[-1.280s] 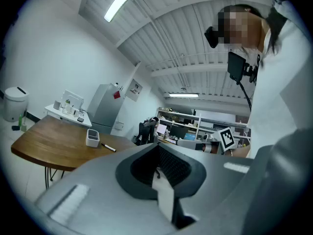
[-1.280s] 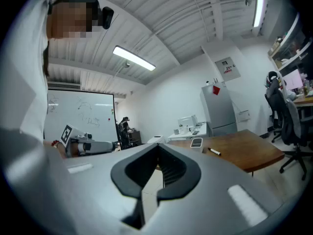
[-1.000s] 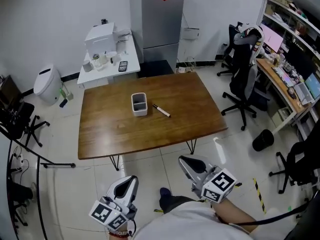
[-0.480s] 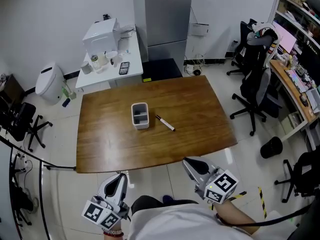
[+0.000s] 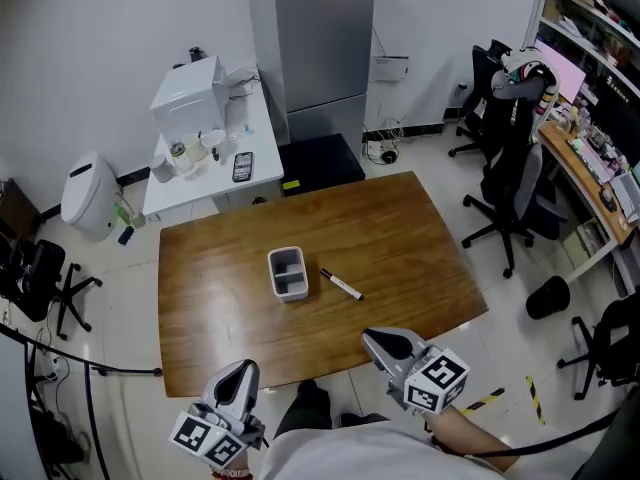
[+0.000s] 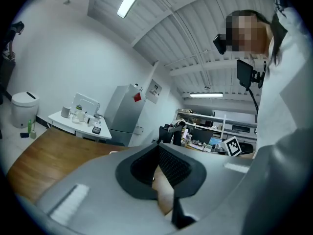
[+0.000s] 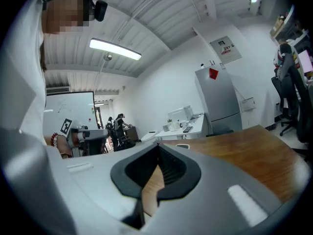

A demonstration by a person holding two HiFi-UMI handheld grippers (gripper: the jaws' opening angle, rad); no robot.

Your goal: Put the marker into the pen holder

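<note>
Right gripper point(image 5: 383, 342), shut empty like left gripper point(image 5: 243, 371), is being brought nearer the pen holder point(image 5: 271, 272), the marker point(image 5: 341, 284) just beside it still awaiting pickup.

The head camera looks from high up and steeply down, so the wooden table point(image 5: 400, 228) fills the middle of its frame. The left gripper point(image 5: 243, 368) and right gripper point(image 5: 378, 340) sit at its bottom edge. Each gripper camera sits low, right behind its own jaws (very close), and looks level across the table. All three views share the table, the tall grey cabinet point(image 5: 320, 38) and the white side table point(image 5: 205, 183).
</note>
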